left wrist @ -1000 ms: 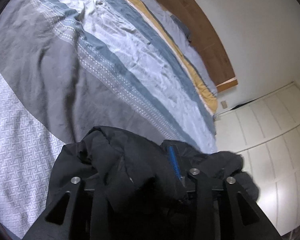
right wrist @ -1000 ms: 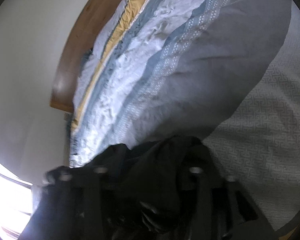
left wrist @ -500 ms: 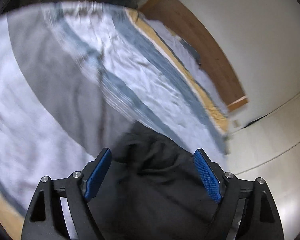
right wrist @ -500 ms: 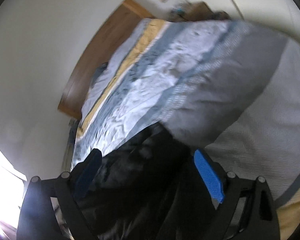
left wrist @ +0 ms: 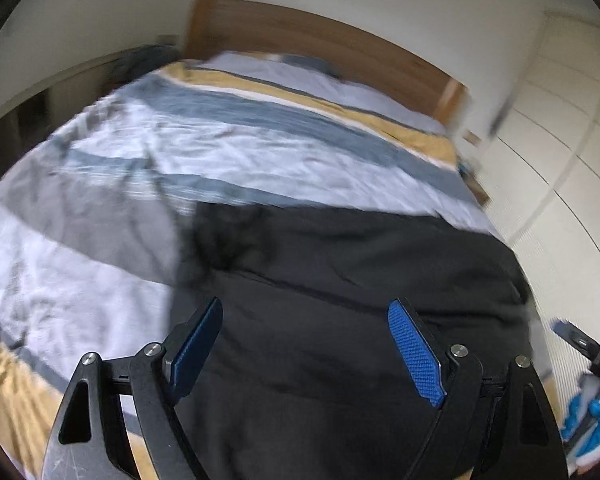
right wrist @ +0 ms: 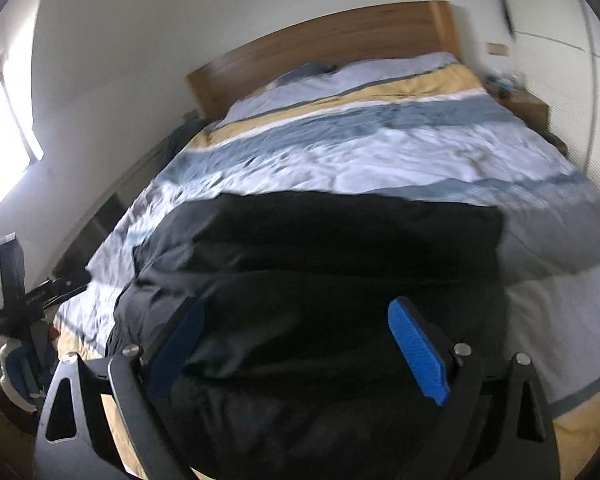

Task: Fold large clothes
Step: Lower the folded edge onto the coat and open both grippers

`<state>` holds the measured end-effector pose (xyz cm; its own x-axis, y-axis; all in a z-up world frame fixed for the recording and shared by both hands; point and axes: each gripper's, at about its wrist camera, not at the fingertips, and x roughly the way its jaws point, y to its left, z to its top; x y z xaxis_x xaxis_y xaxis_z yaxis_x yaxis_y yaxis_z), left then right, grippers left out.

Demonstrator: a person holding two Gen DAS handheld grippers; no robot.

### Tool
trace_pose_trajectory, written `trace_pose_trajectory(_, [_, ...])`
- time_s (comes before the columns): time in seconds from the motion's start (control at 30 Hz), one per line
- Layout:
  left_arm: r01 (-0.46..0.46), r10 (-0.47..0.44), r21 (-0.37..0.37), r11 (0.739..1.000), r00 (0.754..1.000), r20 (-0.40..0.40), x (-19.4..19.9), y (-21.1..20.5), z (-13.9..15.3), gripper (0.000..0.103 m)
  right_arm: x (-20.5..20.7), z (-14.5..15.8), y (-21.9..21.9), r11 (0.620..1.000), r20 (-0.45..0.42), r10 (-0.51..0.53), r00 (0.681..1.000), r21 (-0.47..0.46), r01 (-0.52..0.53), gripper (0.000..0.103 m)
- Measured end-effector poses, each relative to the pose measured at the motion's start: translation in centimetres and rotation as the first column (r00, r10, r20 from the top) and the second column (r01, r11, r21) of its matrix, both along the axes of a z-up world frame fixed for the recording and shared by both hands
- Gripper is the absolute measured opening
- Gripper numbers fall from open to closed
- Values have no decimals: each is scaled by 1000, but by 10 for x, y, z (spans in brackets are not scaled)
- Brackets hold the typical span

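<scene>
A large black garment [left wrist: 340, 264] lies spread in a broad, roughly rectangular shape across the near half of the bed, on a striped duvet [left wrist: 220, 140]. My left gripper [left wrist: 305, 306] hovers above its near left part, open, with nothing between the blue pads. In the right wrist view the same black garment [right wrist: 320, 248] fills the middle. My right gripper [right wrist: 297, 304] hangs open over the near edge, clear of the cloth. Both views are blurred by motion.
The duvet [right wrist: 380, 152] has grey, blue, white and yellow bands and runs up to a wooden headboard [right wrist: 340, 36]. White wardrobe doors [left wrist: 560, 160] stand right of the bed, with a bright window [right wrist: 4, 120] on the left wall. A small wooden nightstand [right wrist: 524, 104] stands by the bed's far right corner.
Both grippers were shut on bunched black cloth. They opened, let it go, rose and rolled upright. The garment now lies flat on the duvet below them.
</scene>
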<state>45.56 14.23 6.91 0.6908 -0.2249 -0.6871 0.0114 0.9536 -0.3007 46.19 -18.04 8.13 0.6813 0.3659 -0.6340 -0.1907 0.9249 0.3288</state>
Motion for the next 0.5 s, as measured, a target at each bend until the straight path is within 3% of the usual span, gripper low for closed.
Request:
trace_pose_trajectory(0.23, [154, -149, 85, 984, 986, -72, 54, -87, -42, 84, 59, -45, 51, 996, -60, 30, 998, -80, -35, 94])
trace_pose_trajectory(0.5, [120, -98, 180, 976, 987, -130, 152, -111, -63, 90, 153, -72, 52, 993, -108, -4, 994, -122, -9, 94])
